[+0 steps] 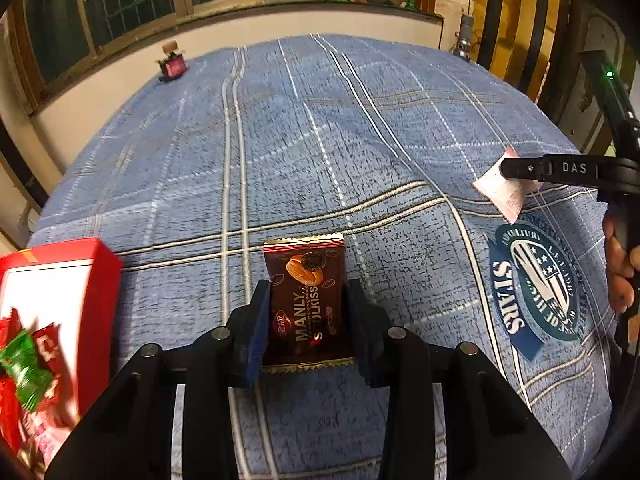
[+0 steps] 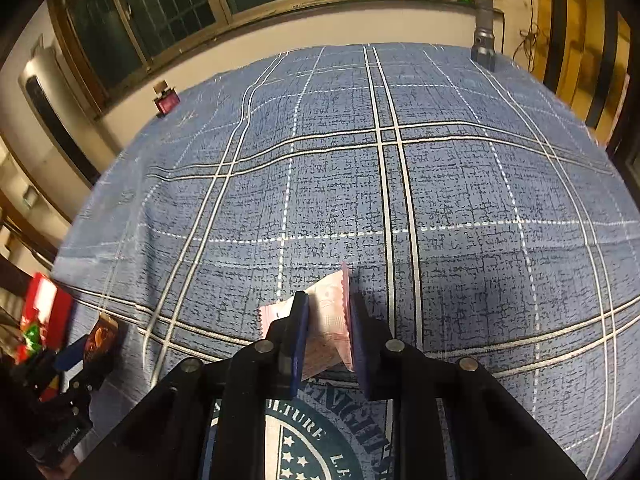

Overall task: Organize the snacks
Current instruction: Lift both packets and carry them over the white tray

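Note:
My left gripper (image 1: 307,300) is shut on a brown chocolate snack packet (image 1: 307,300) marked MANLY, held just above the blue plaid cloth (image 1: 320,140). A red box (image 1: 60,320) with several wrapped snacks inside stands at the left, beside the left gripper. My right gripper (image 2: 329,320) is shut on a pink snack packet (image 2: 326,324), held over the cloth near the round STARS emblem (image 2: 320,440). In the left wrist view the right gripper (image 1: 508,168) and its pink packet (image 1: 500,192) show at the right. In the right wrist view the brown packet (image 2: 102,340) and red box (image 2: 46,304) show at far left.
A small pink object (image 1: 173,66) sits at the far left edge of the cloth; it also shows in the right wrist view (image 2: 166,103). A grey metal flashlight-like object (image 2: 485,36) stands at the far right corner. Windows and a wall lie behind the table.

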A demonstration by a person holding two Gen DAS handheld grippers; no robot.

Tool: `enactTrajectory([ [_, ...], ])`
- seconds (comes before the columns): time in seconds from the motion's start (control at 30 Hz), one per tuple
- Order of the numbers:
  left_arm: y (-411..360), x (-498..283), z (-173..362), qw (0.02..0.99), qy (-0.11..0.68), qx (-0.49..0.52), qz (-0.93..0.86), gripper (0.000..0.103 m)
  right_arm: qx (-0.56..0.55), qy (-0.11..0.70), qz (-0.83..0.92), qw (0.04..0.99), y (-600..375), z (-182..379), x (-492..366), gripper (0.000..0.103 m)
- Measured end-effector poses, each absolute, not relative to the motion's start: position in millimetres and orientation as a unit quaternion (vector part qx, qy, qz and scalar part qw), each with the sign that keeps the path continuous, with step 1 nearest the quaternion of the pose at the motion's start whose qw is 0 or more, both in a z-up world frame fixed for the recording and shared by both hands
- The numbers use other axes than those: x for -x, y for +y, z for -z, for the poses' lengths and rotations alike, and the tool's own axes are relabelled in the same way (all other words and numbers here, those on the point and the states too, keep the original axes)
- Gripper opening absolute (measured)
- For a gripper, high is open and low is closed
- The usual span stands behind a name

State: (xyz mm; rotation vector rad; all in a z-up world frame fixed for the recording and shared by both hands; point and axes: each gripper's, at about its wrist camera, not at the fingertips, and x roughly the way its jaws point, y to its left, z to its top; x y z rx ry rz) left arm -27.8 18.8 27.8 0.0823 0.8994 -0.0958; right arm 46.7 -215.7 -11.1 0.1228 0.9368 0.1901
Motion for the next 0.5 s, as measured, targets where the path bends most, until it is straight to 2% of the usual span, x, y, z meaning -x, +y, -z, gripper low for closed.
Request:
enactTrajectory([
  [0.23,26,64,-54,0.917,0.394,-0.059,0.027,0.035,-0.156,0.439,-0.161,0.870,-235,0,-45,0.015],
  [0.5,35,89,-68,0.930,0.362,-0.064,0.002,0.035,-0.201,0.413,-0.207,0.864,-241,-11,-41,0.015],
])
